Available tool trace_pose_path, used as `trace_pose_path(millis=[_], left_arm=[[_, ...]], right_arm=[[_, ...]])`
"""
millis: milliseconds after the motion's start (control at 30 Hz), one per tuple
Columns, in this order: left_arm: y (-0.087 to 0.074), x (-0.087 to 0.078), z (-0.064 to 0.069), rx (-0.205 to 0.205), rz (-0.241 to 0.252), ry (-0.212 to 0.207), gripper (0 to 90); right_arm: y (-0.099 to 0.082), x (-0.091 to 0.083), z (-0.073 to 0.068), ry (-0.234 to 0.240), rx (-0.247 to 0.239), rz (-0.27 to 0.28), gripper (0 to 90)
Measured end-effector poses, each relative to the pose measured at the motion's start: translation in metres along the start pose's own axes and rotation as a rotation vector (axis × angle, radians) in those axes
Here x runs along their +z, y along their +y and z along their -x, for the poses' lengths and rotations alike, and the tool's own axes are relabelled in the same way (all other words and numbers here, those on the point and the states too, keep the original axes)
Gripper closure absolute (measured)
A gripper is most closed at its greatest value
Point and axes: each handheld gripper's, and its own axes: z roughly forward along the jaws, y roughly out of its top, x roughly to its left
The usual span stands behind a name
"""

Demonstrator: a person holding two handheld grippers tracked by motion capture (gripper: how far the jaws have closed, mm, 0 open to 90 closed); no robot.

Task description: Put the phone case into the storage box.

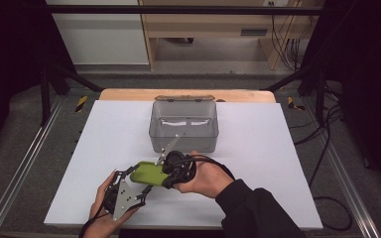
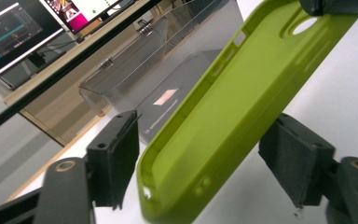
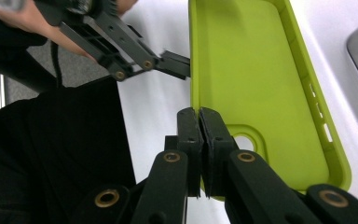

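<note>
The green phone case (image 1: 146, 174) hangs above the white table (image 1: 258, 148), just before the clear box (image 1: 183, 126), long axis running left-right, hollow side up. The right gripper (image 3: 200, 122) pinches its camera-hole end; the left gripper (image 2: 198, 158) straddles the other end, pads not touching.

Your high view: bench (image 1: 258, 148) evenly lit from above, surroundings falling to near black, picture soft and grainy. Left gripper view: tilted, near pads (image 2: 116, 158) soft-edged, bright monitor glow top left. Right gripper view: sharp up close, corners dim.
</note>
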Motion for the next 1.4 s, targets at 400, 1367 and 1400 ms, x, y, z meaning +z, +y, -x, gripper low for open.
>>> trace_pose_path(millis=[400,1367,1400], left_arm=[[-0.002,0.001,0.001,0.051,-0.030,0.004,61.3],[-0.004,-0.002,-0.007,-0.135,-0.062,0.032,86.8],[-0.004,-0.003,-0.008,-0.156,-0.059,0.039,86.8]], right_arm=[[0.011,-0.010,-0.003,0.039,-0.024,0.014,87.8],[-0.014,-0.058,-0.002,-0.355,0.170,0.457,12.3],[-0.014,-0.058,-0.002,-0.355,0.170,0.457,12.3]])
